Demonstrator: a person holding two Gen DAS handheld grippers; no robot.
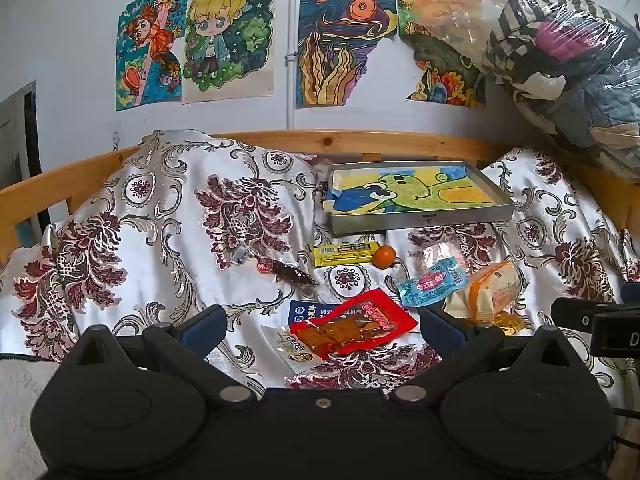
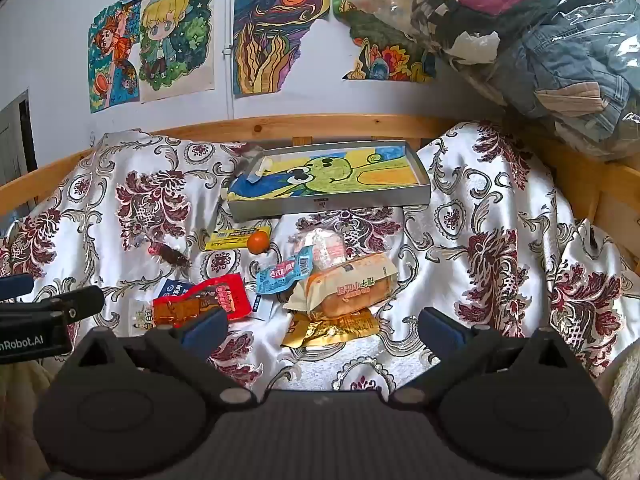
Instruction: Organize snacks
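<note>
Nothing looks sorted yet: the snacks (image 2: 280, 280) lie scattered mid-frame on the bed (image 2: 500, 208), the tray (image 2: 320, 204) behind them seems to hold only a drawing, and the left gripper (image 1: 320, 326) and right gripper (image 2: 320, 326) hover spread and empty.

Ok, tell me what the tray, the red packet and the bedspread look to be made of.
Tray: looks like brushed grey metal, going by its thin, straight walls with a dull sheen; painted board is possible.
Red packet: glossy plastic film with a clear window showing the snack.
Bedspread: satin-like woven fabric, shiny highlights along its folds.
</note>
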